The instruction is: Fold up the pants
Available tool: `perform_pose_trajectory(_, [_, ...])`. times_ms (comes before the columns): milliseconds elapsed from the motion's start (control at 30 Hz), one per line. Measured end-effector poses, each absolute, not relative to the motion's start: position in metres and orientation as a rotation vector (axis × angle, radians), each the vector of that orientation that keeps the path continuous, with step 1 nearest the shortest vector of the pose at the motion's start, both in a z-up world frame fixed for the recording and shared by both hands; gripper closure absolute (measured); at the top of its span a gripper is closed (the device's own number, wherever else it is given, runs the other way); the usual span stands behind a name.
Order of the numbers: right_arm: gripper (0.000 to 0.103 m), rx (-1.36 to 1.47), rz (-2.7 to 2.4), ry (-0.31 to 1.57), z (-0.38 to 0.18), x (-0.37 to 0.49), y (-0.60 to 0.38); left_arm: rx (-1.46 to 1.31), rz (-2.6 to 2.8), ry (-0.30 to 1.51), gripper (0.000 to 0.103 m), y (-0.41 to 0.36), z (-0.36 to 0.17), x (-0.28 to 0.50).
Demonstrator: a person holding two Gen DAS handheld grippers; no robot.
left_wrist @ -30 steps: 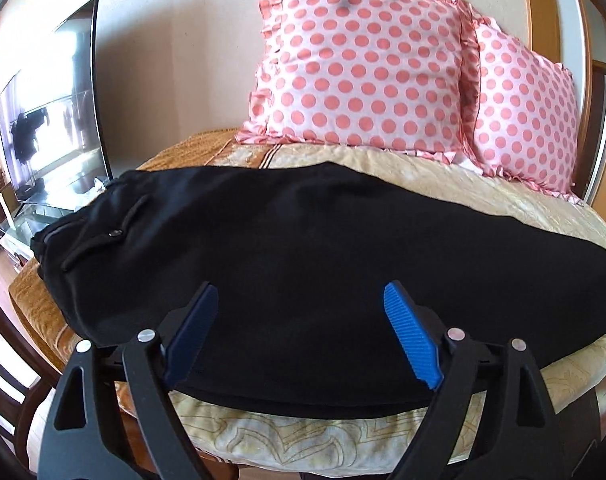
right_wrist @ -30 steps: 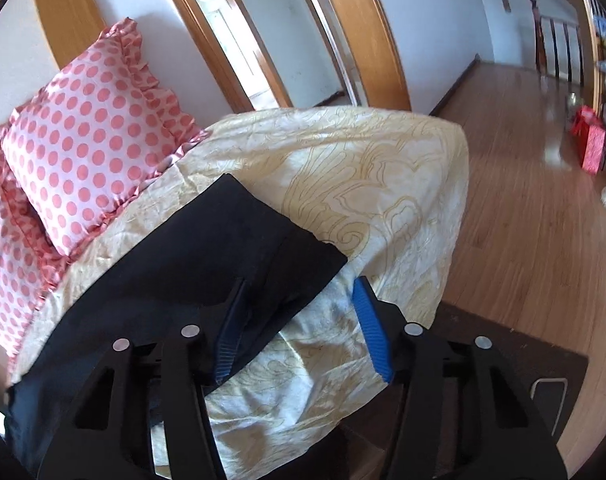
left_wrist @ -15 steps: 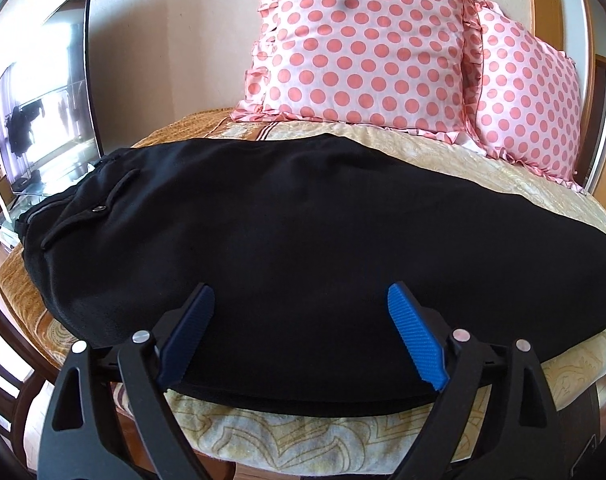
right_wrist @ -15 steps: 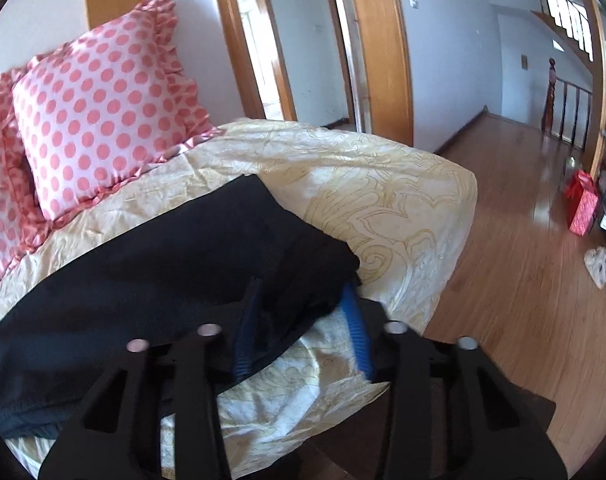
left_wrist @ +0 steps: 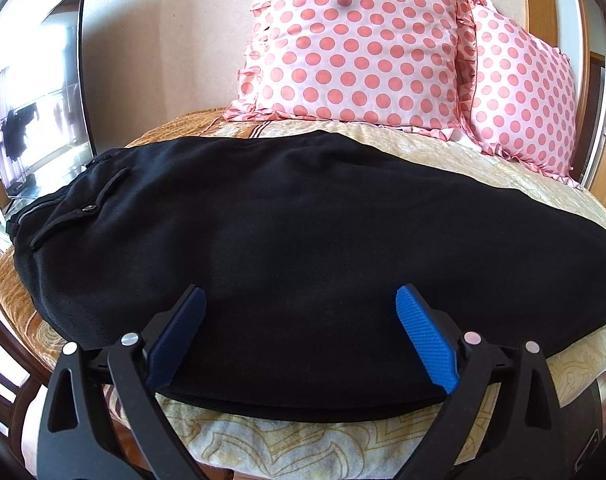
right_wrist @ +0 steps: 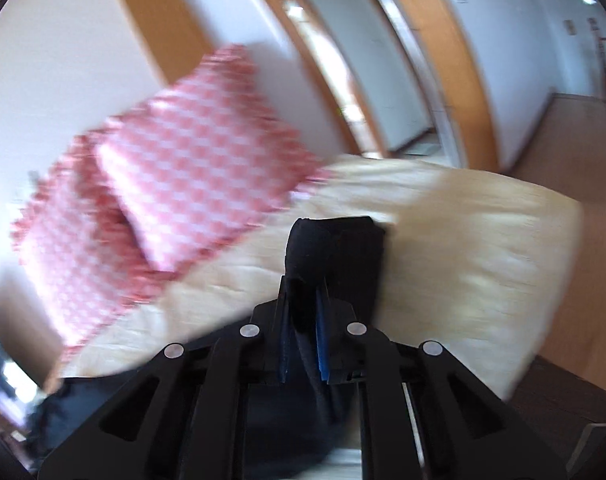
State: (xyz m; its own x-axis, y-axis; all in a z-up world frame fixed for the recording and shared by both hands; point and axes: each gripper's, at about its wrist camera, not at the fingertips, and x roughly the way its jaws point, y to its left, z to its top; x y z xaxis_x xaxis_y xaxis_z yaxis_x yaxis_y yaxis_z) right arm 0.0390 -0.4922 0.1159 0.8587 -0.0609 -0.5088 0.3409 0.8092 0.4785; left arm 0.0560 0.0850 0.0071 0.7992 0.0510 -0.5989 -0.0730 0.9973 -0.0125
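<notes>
Black pants (left_wrist: 303, 220) lie flat across the bed, waistband and a buttoned pocket (left_wrist: 89, 208) at the left. My left gripper (left_wrist: 301, 292) hovers over their near edge; its jaws are opening wide and the blue pads (left_wrist: 423, 336) touch no cloth. In the blurred right wrist view, my right gripper (right_wrist: 305, 284) is closing on the leg end of the pants (right_wrist: 335, 248). The black cloth sits bunched between the pads and is lifted off the yellow bedcover (right_wrist: 463, 240).
Two pink polka-dot pillows (left_wrist: 359, 48) (left_wrist: 519, 96) lean on the wall behind the pants. A television (left_wrist: 39, 100) stands at the left of the bed. Beyond the bed's right end lie wooden floor (right_wrist: 575, 240) and door frames (right_wrist: 455, 60).
The right gripper has closed on the leg end of the pants and lifted it, swinging left and up. The left gripper's jaws widened a little and it edged nearer the pants.
</notes>
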Motion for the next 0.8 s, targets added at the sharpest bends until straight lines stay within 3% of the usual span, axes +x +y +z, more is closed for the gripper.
perform_pose_trajectory(267, [0.092,0.5,0.25,0.513,0.156,0.112,-0.343,-0.026,0.068,0.635,0.003,0.083,0.005,0.056])
perform_pose_trajectory(500, [0.092,0.426,0.5,0.757,0.097,0.136,-0.214,-0.027,0.073,0.629,0.002,0.083,0.006,0.057])
perform_pose_trajectory(633, [0.092,0.455,0.509,0.92,0.05,0.137,-0.194,-0.03,0.063,0.629,0.002,0.084,0.006,0.058])
perform_pose_trajectory(800, [0.092,0.501,0.529,0.872,0.065,0.134,-0.193,-0.027,0.064,0.624,0.002,0.083,0.005,0.058])
